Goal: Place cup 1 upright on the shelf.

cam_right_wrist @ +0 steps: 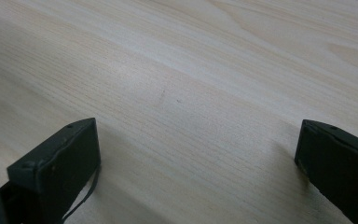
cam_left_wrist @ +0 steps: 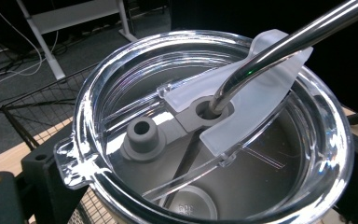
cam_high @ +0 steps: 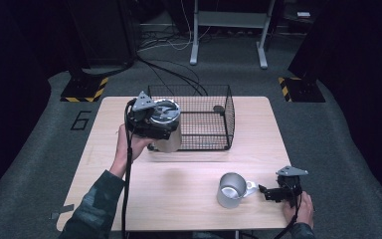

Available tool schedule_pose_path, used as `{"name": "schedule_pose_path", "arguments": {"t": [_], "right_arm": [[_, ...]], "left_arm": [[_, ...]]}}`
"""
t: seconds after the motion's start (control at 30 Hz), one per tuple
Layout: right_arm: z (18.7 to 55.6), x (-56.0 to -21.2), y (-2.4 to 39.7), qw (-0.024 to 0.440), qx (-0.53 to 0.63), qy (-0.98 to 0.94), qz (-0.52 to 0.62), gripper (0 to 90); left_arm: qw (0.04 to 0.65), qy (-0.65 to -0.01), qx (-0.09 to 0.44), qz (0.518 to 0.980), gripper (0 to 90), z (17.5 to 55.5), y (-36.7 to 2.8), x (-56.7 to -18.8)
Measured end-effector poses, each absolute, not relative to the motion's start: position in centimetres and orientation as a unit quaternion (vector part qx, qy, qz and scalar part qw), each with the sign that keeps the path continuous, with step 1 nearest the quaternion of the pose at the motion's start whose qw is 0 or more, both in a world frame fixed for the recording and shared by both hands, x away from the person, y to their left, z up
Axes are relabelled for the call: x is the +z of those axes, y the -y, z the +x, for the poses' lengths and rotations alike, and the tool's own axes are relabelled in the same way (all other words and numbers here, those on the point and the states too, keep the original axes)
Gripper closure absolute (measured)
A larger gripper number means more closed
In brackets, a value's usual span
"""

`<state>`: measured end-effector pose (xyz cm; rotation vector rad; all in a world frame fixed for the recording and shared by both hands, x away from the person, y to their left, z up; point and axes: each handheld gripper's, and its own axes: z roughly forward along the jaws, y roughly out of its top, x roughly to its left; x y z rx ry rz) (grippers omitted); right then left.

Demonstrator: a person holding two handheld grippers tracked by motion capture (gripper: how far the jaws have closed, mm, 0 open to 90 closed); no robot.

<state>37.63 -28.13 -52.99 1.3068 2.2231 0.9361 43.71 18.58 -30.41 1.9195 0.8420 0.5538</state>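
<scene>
The left tongs (cam_high: 154,130) were clamped on a steel tumbler (cam_high: 166,134), held left of centre in the high view, over the front left corner of a wire basket (cam_high: 214,119). Its clear lid (cam_left_wrist: 135,93) and metal straw (cam_left_wrist: 279,42) were seen close up. The tumbler was judged rigid, smooth and slippery, best gripped around the body. The right tongs (cam_high: 267,193) were held open at lower right, low over the bench (cam_high: 179,199), beside a mug (cam_high: 230,190).
</scene>
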Motion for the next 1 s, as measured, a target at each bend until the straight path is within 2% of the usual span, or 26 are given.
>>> {"name": "schedule_pose_path", "arguments": {"t": [1.0], "right_arm": [[37.6,-53.0,28.1,0.195,0.335,-0.795,0.467,0.0]], "left_arm": [[0.469,-0.343,0.242,0.777,3.8,46.7,-17.5,-28.0]]}}
